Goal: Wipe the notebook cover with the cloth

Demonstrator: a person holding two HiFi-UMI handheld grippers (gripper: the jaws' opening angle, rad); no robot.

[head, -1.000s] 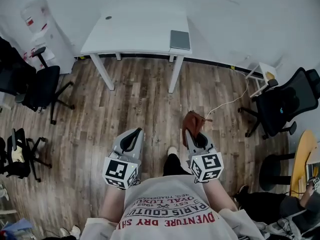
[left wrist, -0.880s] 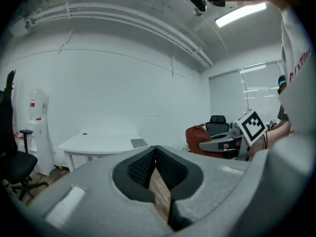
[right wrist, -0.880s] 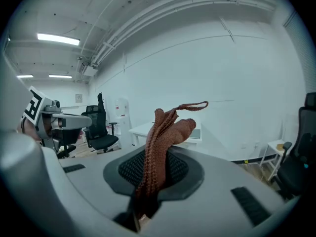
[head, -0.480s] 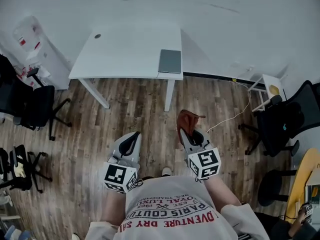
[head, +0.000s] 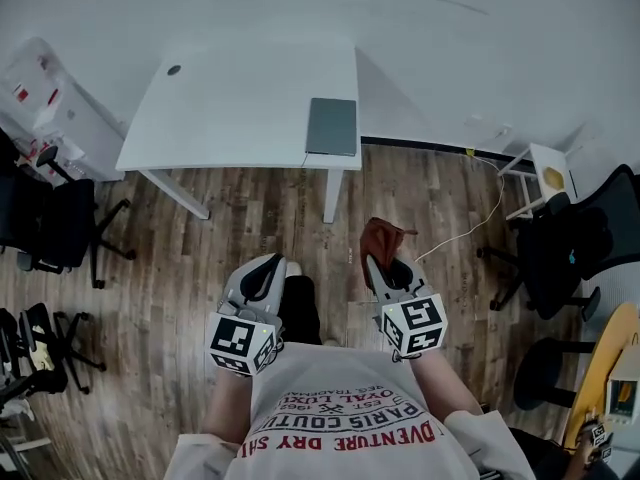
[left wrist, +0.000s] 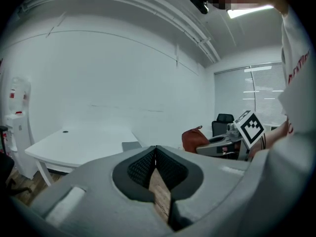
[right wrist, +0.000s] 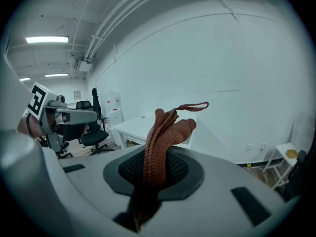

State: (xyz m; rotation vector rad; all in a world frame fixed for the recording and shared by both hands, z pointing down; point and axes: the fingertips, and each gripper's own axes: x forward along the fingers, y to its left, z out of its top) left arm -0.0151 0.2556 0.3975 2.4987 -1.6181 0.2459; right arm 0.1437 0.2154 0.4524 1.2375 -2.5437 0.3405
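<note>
Cloth (right wrist: 165,127) clamped in right tongs (head: 377,266); left tongs (left wrist: 156,151) closed, empty; head view shows notebook (head: 332,126) on desk (head: 230,103).

Left tongs (head: 266,271) pressed together, empty; right tongs (head: 377,265) clamped on the cloth (head: 380,238); both pointing forward

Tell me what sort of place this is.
Most likely an office: a white desk against a white wall, black swivel chairs on the wood-look floor, and what looks like a water dispenser in the corner.
</note>
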